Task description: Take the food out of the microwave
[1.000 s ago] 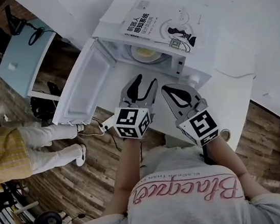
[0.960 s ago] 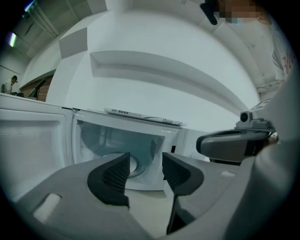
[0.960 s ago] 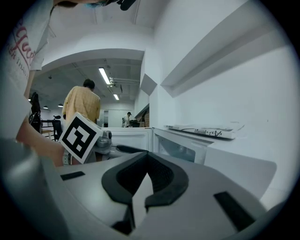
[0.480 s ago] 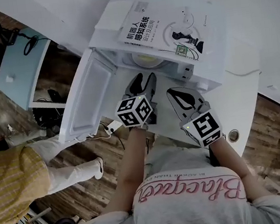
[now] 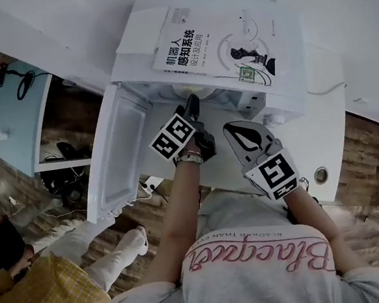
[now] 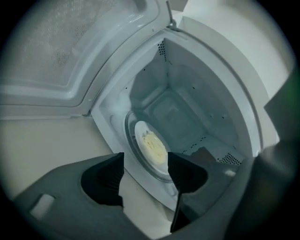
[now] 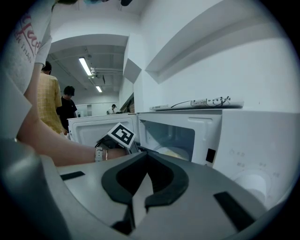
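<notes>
The white microwave (image 5: 286, 92) stands with its door (image 5: 116, 150) swung open to the left. Inside, a plate of pale yellow food (image 6: 151, 145) lies on the glass turntable, and it also shows through the opening in the right gripper view (image 7: 171, 152). My left gripper (image 5: 191, 105) is rolled on its side at the microwave's mouth. Its jaws (image 6: 146, 180) are opening, with nothing between them and the plate just beyond the tips. My right gripper (image 5: 234, 130) hangs shut and empty in front of the microwave, its tips (image 7: 138, 201) touching.
A book (image 5: 223, 41) lies on top of the microwave. The white table (image 5: 327, 135) runs on to the right, with a round cable hole (image 5: 321, 175). A person in a yellow shirt (image 5: 36, 302) is on the wooden floor at the lower left. A blue desk (image 5: 10, 116) stands further left.
My left gripper has gone forward and down to the microwave's mouth, rolled onto its side, and its jaws have spread. The right gripper has sunk a little. The person in yellow has shifted.
</notes>
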Tool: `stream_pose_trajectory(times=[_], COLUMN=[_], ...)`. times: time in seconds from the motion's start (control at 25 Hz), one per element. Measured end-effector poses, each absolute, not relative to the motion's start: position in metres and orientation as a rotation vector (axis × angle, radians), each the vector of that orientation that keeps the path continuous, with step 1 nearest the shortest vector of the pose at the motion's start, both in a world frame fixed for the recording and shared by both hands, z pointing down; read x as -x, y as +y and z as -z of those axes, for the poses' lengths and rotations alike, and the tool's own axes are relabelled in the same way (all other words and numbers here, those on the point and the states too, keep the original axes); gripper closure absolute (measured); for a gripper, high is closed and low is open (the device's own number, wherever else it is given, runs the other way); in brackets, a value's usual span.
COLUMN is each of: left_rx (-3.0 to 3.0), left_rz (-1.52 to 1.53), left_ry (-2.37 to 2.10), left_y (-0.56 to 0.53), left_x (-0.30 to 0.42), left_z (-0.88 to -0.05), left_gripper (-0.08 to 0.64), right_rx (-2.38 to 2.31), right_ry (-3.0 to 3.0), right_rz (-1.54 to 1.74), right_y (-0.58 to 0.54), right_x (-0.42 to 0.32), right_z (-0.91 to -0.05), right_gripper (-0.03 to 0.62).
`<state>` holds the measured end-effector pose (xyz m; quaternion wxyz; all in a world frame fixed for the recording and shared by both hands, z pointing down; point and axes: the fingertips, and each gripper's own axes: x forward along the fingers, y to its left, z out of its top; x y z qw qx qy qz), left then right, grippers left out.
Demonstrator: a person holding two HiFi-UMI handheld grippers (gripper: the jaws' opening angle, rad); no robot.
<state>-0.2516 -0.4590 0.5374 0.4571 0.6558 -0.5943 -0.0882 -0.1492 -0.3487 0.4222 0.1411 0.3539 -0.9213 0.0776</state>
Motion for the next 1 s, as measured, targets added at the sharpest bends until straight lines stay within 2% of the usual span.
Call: stream_pose_trajectory(times=[0.6, 0.88, 1.0], left_rx=[-1.427, -1.411, -1.422], left_rz=[0.218, 0.201, 0.219], left_ry=[-1.415, -1.220, -1.214], left_y=[-0.473, -0.455, -0.451], left_x=[0.257, 0.240, 0.240], left_z=[-0.568, -0.573, -0.569], left_gripper=[0.284, 0.285, 0.314], right_rx=[-1.077, -1.058, -1.053], right_ry=[-2.618, -2.612, -2.609], right_rz=[-0.270, -0.261, -0.248], right_y=[-0.370, -0.365, -0.362], right_x=[0.161, 0.168, 0.169], right_z=[-0.445, -0.444, -0.443], right_gripper=[0.583, 0.583, 0.583])
